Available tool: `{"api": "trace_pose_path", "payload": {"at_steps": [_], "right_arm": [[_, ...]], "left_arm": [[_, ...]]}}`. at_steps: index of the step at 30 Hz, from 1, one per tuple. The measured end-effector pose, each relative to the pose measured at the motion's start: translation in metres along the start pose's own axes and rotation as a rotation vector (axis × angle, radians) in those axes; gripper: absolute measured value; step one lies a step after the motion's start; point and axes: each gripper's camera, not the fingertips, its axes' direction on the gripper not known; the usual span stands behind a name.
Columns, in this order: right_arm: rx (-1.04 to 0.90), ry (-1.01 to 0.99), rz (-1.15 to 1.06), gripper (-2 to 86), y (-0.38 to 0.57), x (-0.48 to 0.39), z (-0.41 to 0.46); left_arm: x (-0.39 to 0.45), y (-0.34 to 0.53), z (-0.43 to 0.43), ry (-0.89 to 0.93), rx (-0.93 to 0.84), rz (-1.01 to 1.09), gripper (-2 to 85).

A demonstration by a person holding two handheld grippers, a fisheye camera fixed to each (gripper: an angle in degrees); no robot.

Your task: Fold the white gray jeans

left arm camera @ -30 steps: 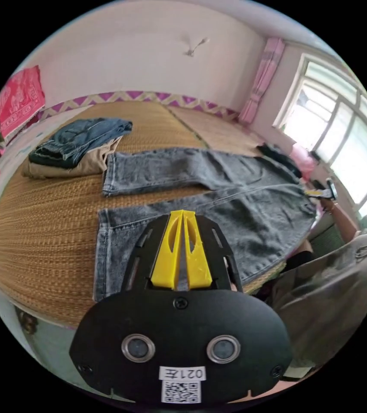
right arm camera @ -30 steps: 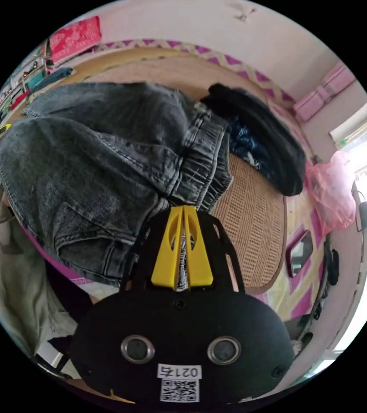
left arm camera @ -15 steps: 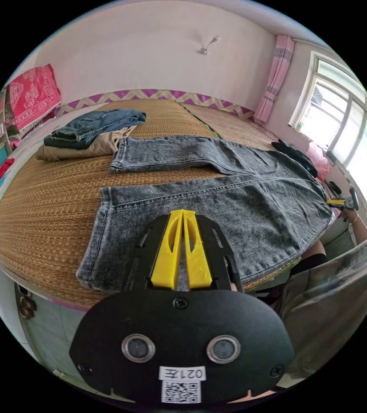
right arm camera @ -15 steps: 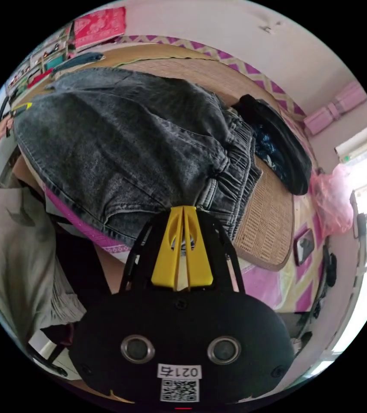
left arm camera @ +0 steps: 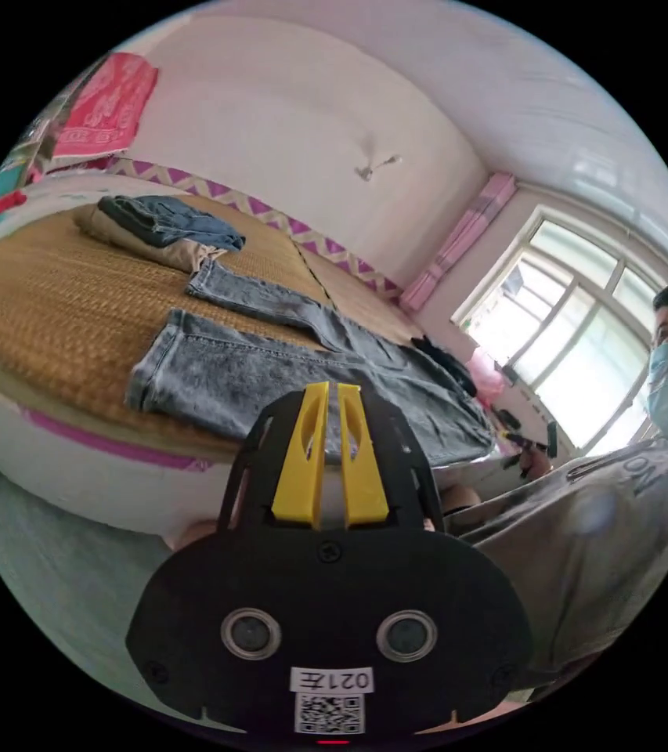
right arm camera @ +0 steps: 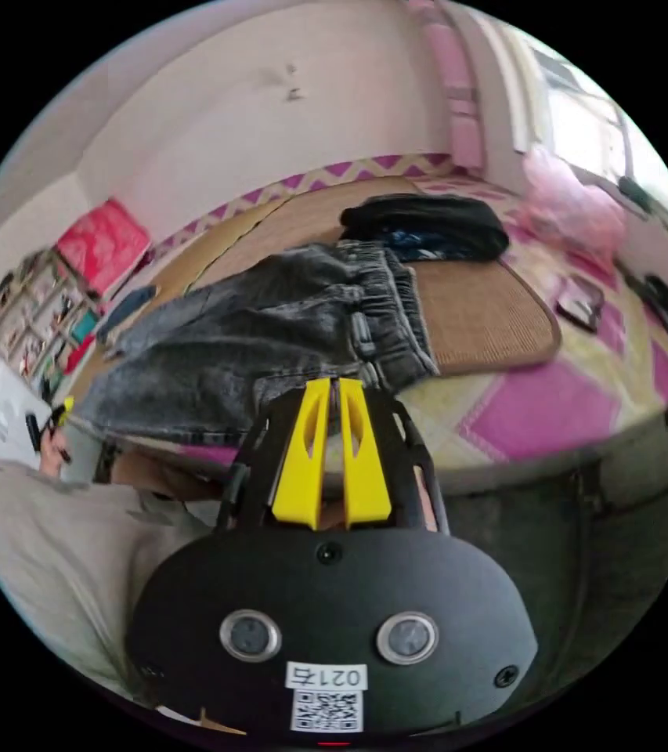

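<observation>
The grey washed jeans (left arm camera: 310, 368) lie flat on a woven mat (left arm camera: 52, 290), both legs spread apart and their hems toward the folded pile. In the right gripper view the jeans (right arm camera: 271, 337) show their gathered waistband near the mat's edge. My left gripper (left arm camera: 333, 388) hangs off the bed's side below the nearer leg, jaws a narrow gap apart, holding nothing. My right gripper (right arm camera: 334, 384) sits just short of the waistband, jaws likewise slightly apart and empty. The left gripper (right arm camera: 52, 415) also appears small at the left edge of the right gripper view.
A folded pile of blue jeans and tan trousers (left arm camera: 161, 223) sits at the far end of the mat. A black garment (right arm camera: 424, 223) and a pink bag (right arm camera: 576, 204) lie beyond the waistband. A person in a grey shirt (left arm camera: 584, 533) stands by the bed near the window (left arm camera: 576, 329).
Both grippers have let go of the jeans and drawn back off the bed; their jaws were pressed together and now stand slightly apart. The jeans lie flat.
</observation>
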Motion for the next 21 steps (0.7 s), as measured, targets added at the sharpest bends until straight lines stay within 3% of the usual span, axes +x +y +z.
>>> {"api": "trace_pose_path", "payload": {"at_steps": [2, 7, 14, 21], "right_arm": [[0.045, -0.022, 0.190, 4.9, 0.045, 0.027, -0.007], [0.074, -0.169, 0.428, 7.5, 0.108, 0.068, 0.013], [0.114, -0.499, 0.701, 9.8, 0.142, 0.115, 0.080], [0.120, -0.511, 0.785, 9.7, 0.160, 0.126, 0.108]], "left_arm": [[-0.009, 0.025, -0.027, 0.009, 0.042, -0.069, 5.5], [-0.052, 0.087, -0.070, 0.051, 0.155, -0.287, 7.1], [-0.095, 0.105, -0.044, 0.119, 0.154, -0.447, 8.8], [-0.112, 0.118, -0.020, 0.065, 0.125, -0.577, 12.4]]}}
